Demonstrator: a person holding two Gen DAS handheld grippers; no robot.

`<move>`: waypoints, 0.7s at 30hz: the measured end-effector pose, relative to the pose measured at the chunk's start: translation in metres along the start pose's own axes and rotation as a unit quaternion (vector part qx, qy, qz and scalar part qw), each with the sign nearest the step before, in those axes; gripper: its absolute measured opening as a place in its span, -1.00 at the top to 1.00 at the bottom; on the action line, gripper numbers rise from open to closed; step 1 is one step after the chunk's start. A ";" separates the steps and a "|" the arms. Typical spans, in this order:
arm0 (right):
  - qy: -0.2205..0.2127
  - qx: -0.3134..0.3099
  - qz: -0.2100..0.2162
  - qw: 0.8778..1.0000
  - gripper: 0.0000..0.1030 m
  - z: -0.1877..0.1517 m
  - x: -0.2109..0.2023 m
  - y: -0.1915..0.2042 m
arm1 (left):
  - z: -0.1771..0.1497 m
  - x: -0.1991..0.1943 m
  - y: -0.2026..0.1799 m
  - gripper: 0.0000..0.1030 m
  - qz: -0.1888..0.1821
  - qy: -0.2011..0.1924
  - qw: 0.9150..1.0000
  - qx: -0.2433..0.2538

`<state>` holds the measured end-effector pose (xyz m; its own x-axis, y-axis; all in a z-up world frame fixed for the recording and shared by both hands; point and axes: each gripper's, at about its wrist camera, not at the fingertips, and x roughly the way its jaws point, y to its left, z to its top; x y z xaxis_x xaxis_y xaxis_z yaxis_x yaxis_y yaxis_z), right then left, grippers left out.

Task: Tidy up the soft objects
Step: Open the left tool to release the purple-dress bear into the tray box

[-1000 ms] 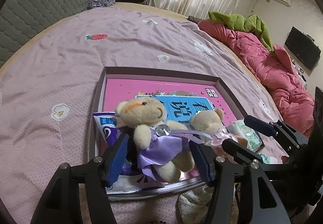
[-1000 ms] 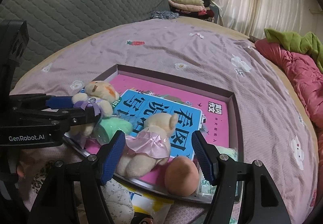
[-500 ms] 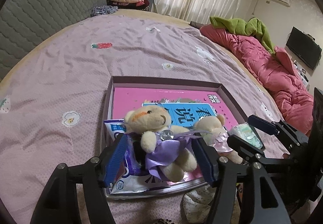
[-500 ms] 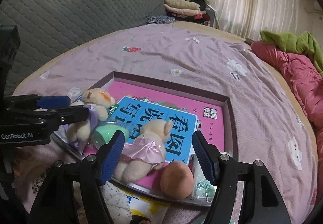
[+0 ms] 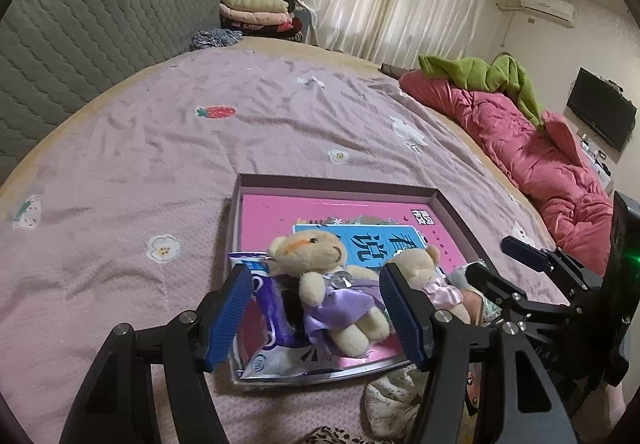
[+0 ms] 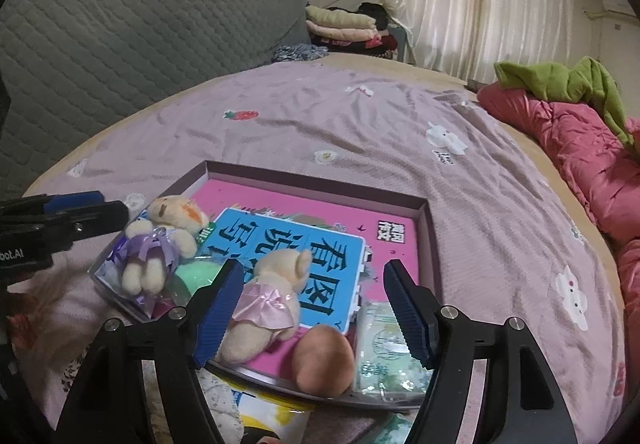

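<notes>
A shallow box (image 5: 336,181) (image 6: 426,211) with a pink and blue book lies on the bed. A cream teddy in a purple dress (image 5: 334,294) (image 6: 156,244) lies at its near left corner on a blue packet (image 5: 264,312). A teddy in a pink dress (image 6: 268,300) (image 5: 430,276) lies beside it, with a peach egg-shaped toy (image 6: 322,360) and a green tissue pack (image 6: 380,352). My left gripper (image 5: 320,316) is open and empty, above the purple teddy. My right gripper (image 6: 312,308) is open and empty, above the pink teddy.
The pink bedsheet (image 5: 200,147) spreads around the box. A red quilt (image 5: 532,163) with a green cloth (image 5: 480,71) lies on the right. Folded clothes (image 5: 256,9) sit at the back by the grey headboard (image 6: 120,43). Floral fabric (image 5: 396,400) lies near the front edge.
Both grippers have drawn back and up from the box, open and empty. The two teddies stay in the box and look smaller now.
</notes>
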<state>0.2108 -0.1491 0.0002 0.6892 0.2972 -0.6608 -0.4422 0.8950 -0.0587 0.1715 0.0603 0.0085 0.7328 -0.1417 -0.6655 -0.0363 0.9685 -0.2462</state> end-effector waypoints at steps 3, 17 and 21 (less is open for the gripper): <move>-0.005 0.008 -0.006 1.000 -0.44 -0.001 -0.006 -0.005 | -0.001 -0.006 0.003 -0.28 0.001 -0.008 1.000 -0.006; -0.032 0.053 -0.031 0.998 -0.45 -0.012 -0.050 -0.028 | -0.020 -0.024 -0.009 -0.28 0.009 -0.011 1.000 0.008; -0.034 0.062 -0.033 0.997 -0.45 -0.015 -0.058 -0.027 | -0.026 -0.031 -0.012 -0.28 0.007 -0.012 1.000 0.012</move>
<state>0.1748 -0.1957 0.0289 0.7528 0.2550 -0.6069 -0.3240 0.9460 -0.0043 0.1315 0.0471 0.0133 0.7488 -0.1243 -0.6510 -0.0301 0.9749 -0.2207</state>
